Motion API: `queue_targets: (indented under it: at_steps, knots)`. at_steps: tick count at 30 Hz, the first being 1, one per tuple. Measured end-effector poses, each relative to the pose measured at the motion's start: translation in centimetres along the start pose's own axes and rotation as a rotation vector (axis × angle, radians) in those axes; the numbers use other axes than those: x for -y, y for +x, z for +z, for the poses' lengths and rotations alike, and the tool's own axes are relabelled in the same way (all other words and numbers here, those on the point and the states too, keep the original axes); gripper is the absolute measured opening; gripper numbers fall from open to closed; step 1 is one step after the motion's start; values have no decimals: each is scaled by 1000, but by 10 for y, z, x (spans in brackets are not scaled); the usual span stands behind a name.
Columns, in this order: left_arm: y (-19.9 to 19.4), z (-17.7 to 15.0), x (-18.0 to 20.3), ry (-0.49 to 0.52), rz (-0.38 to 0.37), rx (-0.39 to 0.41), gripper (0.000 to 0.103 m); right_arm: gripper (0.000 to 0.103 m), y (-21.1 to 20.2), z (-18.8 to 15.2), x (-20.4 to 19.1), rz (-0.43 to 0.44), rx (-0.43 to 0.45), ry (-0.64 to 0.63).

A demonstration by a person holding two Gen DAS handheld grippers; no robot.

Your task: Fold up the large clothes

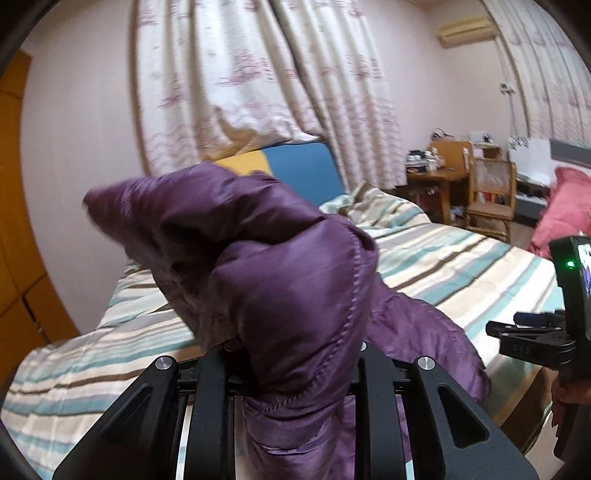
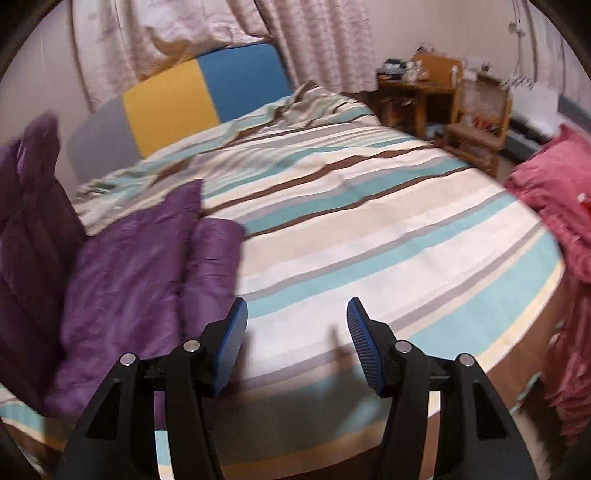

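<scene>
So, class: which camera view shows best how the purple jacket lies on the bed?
The right wrist view: the purple jacket spreads across the striped bed, beside the open right tongs. The left wrist view shows only a bunched part of it gripped in the left tongs, hiding the rest.

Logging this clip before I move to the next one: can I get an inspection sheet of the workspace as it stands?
Surface: bed with striped duvet, mostly bare and flat.
Job's things: purple padded jacket, one part raised in the left tongs, the rest lying at the bed's left edge.
Clutter: pink blanket heaped at the bed's right side.
Grippers: left tongs shut on the jacket; right tongs open, above the duvet, holding nothing.
Cables: thin wire on the far wall, blurred.
Surroundings: floral curtains, blue and yellow headboard, wooden desk and chair, air conditioner.
</scene>
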State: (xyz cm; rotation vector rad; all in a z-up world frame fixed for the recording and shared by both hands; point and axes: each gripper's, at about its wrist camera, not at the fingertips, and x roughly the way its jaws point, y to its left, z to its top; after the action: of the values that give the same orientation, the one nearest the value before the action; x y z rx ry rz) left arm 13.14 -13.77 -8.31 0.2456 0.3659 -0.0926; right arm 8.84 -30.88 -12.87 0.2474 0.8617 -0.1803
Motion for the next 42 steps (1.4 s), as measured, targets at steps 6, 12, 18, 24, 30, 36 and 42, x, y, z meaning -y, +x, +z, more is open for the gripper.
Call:
queue_targets:
  at_steps: [6, 12, 18, 24, 30, 36, 42]
  knots:
    - [23, -6, 33, 53, -66, -37, 22, 58, -5, -5, 12, -87, 33, -25]
    - [39, -22, 68, 152, -100, -66, 22, 60, -1, 0, 20, -103, 36, -8]
    - [53, -43, 90, 183, -197, -112, 28, 60, 3, 3, 23, -100, 27, 13]
    - [62, -55, 95, 162, -273, -154, 55, 60, 4, 4, 25, -103, 24, 21]
    - [36, -50, 93, 121, -387, -119, 86, 61, 4, 3, 21, -92, 25, 15]
    - [0, -43, 55, -19, -422, -39, 89, 61, 1, 4, 19, -84, 36, 14]
    - [11, -35, -22, -300, -248, -32, 89, 61, -3, 5, 10, -64, 39, -11]
